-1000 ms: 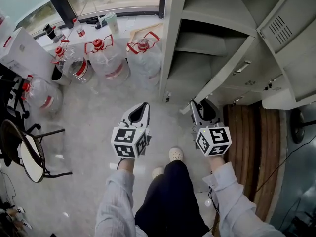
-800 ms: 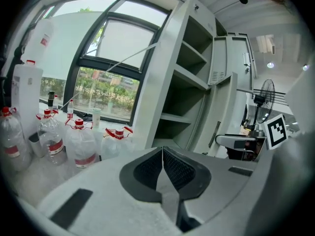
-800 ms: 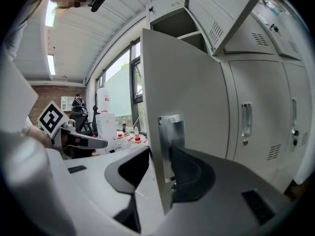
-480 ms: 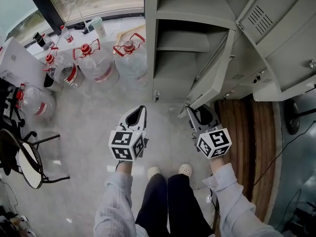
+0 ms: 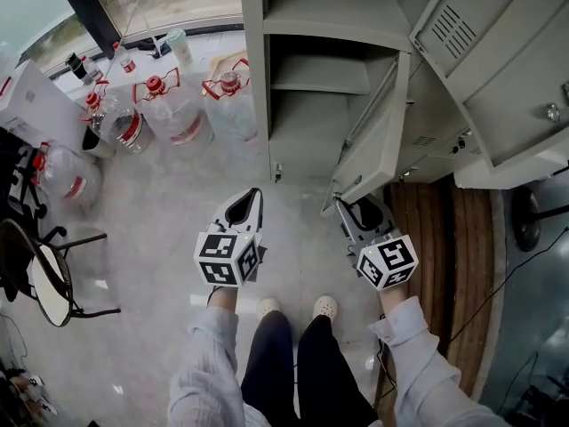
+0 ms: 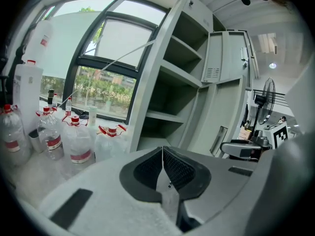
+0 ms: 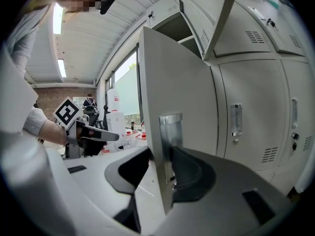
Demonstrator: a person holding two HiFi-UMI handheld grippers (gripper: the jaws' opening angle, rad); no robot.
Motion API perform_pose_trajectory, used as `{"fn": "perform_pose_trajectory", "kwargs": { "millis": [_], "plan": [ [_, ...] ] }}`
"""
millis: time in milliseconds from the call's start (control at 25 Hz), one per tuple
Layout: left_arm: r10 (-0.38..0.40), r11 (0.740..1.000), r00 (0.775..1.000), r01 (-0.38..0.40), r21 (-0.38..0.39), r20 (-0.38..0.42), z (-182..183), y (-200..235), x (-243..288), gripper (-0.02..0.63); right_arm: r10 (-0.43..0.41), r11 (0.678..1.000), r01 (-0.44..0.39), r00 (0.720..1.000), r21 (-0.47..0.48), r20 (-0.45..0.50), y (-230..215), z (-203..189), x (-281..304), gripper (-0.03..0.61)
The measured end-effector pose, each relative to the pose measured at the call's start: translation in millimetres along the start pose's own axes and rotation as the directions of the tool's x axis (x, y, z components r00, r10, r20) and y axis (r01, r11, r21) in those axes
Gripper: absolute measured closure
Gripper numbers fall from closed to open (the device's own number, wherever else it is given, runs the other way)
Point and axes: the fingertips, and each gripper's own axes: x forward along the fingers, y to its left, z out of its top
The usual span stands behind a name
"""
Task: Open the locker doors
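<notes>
Grey metal lockers [image 5: 320,25] fill the top of the head view, their left column standing open with bare shelves. A lower locker door [image 5: 378,145] is swung out towards me. My right gripper [image 5: 344,206] is shut on the free edge of that door [image 7: 162,73], one pad on each face, just below its metal handle plate [image 7: 171,127]. An upper door [image 5: 498,69] also hangs open to the right. My left gripper [image 5: 257,194] hovers over the floor left of the door; in the left gripper view this gripper [image 6: 162,149] is shut with nothing in it.
Several large water jugs [image 5: 173,105] with red caps stand by the window at the left. A black chair [image 5: 44,283] is at the far left. Wooden boards [image 5: 444,238] lie on the floor under the right lockers, near a fan [image 5: 533,212]. My feet [image 5: 324,307] are below.
The lower door has swung further open with my right gripper on its edge. Both grippers have drawn back from the lockers, and my feet have shifted.
</notes>
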Motion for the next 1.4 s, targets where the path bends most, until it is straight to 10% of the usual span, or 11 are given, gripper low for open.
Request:
{"fn": "perform_pose_trajectory", "kwargs": {
  "millis": [680, 1400],
  "plan": [
    [-0.011, 1.0, 1.0, 0.011, 0.019, -0.017, -5, -36, 9, 0.601, 0.031, 0.999, -0.032, 0.999, -0.031, -0.024, -32, -7, -39, 0.445],
    [-0.011, 0.999, 0.997, 0.014, 0.04, -0.073, -19, -52, 23, 0.601, -0.173, 0.982, 0.172, 0.985, 0.079, -0.004, -101, -15, -93, 0.473]
  ]
}}
